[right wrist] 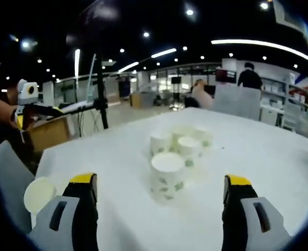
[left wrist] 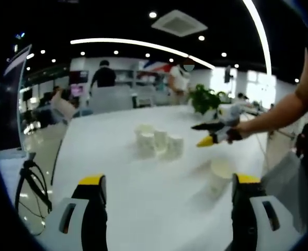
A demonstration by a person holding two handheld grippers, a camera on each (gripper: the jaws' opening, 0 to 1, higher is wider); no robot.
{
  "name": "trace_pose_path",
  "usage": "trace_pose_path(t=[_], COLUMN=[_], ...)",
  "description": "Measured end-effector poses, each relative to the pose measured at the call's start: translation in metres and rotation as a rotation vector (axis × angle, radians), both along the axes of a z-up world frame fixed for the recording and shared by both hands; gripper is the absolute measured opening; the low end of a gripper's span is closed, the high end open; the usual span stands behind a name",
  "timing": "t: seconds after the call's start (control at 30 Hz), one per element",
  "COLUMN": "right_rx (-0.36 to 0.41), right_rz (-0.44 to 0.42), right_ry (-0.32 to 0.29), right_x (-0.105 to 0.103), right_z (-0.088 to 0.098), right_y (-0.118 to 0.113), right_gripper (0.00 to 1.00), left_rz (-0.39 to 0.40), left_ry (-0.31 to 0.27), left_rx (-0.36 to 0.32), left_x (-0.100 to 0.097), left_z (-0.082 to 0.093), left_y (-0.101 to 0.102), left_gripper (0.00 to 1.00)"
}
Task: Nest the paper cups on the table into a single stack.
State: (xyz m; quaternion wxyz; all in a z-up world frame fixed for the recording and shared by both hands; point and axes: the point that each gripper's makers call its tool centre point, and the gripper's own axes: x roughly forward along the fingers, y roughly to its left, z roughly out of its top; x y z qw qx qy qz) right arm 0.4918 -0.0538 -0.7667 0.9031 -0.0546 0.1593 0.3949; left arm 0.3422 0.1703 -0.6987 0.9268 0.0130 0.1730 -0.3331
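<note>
between the right gripper point(right wrist: 159, 201)'s widely spread jaws, nothing is held; just ahead a lone paper cup point(right wrist: 167, 175) stands mouth-down on the white table point(right wrist: 258, 151), with a cluster of cups point(right wrist: 181, 141) behind it. the left gripper point(left wrist: 167, 201) is likewise spread and empty, another cup point(left wrist: 220, 175) near its right jaw. a good grasp would likely centre on the lone cup's wall and close gently. no readable writing, just a leafy green print
</note>
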Motion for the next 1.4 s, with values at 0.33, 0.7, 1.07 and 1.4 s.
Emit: trace_pose_path(t=[0.33,0.7,1.07,1.4], right_rx=[-0.016,-0.020,-0.019,-0.091], right_rz=[0.002,-0.027,-0.048,-0.034], right_ry=[0.001,-0.007,-0.004,0.002], right_x=[0.022,0.045,0.052,0.052], right_z=[-0.012,-0.024,-0.032,-0.042], right_y=[0.014,0.023,0.030,0.028], right_gripper=[0.94,0.81,0.68,0.44], left_rz=[0.009,0.034,0.047,0.048], left_ry=[-0.009,-0.001,-0.003,-0.008], left_rx=[-0.008,-0.013,-0.010,-0.016], left_x=[0.001,0.002,0.002,0.003], left_z=[0.001,0.000,0.003,0.004], left_y=[-0.002,0.005,0.008,0.006], left_gripper=[0.99,0.99,0.99,0.99])
